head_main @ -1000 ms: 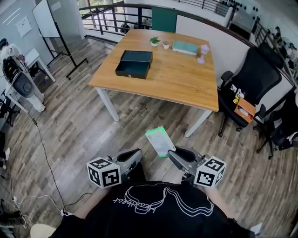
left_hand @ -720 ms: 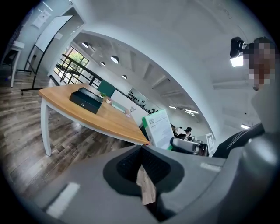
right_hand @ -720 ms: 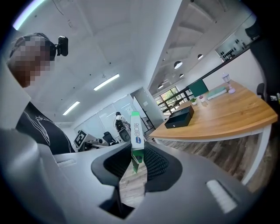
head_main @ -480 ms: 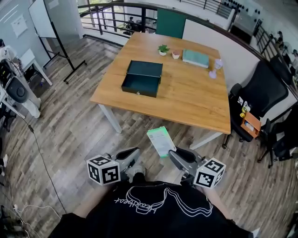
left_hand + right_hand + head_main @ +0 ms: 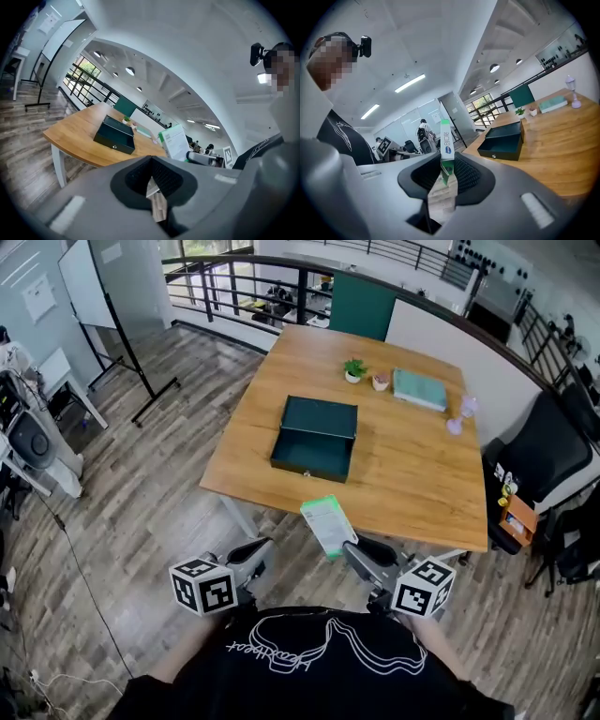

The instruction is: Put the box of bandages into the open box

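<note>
The open dark green box (image 5: 314,439) lies on the wooden table (image 5: 422,486), lid back, its inside bare; it also shows in the left gripper view (image 5: 115,136) and the right gripper view (image 5: 504,140). My right gripper (image 5: 352,553) is shut on the lower end of the white and green box of bandages (image 5: 329,524), which stands up between the pads (image 5: 446,145), just short of the table's near edge. My left gripper (image 5: 246,559) hangs beside it, shut with nothing in it (image 5: 152,180). From the left gripper view the box of bandages (image 5: 176,140) is at the right.
At the table's far end are a small potted plant (image 5: 353,368), a teal book (image 5: 420,390) and small purple ornaments (image 5: 459,418). A black office chair (image 5: 553,474) stands to the right, a whiteboard on a stand (image 5: 89,282) to the far left. A railing runs behind the table.
The table and open box have come closer and lower in the head view as the person walked toward them. The right gripper keeps its hold on the bandage box; the left stays shut.
</note>
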The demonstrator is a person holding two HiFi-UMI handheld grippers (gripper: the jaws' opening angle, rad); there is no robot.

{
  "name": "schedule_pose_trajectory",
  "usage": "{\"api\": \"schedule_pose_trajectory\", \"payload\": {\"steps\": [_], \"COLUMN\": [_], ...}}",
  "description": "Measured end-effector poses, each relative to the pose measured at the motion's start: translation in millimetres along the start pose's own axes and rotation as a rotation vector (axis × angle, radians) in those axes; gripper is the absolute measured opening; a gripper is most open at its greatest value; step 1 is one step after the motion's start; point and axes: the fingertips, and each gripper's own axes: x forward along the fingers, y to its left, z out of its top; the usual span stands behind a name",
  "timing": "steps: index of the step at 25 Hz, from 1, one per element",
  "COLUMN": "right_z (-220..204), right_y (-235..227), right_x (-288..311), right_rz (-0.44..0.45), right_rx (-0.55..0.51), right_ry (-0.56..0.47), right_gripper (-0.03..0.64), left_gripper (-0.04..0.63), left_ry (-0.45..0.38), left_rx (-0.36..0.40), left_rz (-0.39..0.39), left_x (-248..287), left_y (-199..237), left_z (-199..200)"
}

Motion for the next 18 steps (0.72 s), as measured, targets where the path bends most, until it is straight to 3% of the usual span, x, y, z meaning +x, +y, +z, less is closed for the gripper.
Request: {"api": "schedule_pose_trajectory", "payload": {"steps": [8,18], "right_z": [8,31], "right_y": [-25,-90], "right_x": [32,77], "right_rz": [-0.06,-0.067], "right_rx": [-0.061,-0.032], "right_ry": [0.063,0.115], "right_gripper": [0.112,0.112], "left_gripper": [0.0,0.0], "left_ry": [-0.001,0.018], "left_rx": [-0.018,-0.056], "left_rz": [-0.031,-0.013], "left_x": [24,75], "left_y": [32,68], "left_z": [21,49]}}
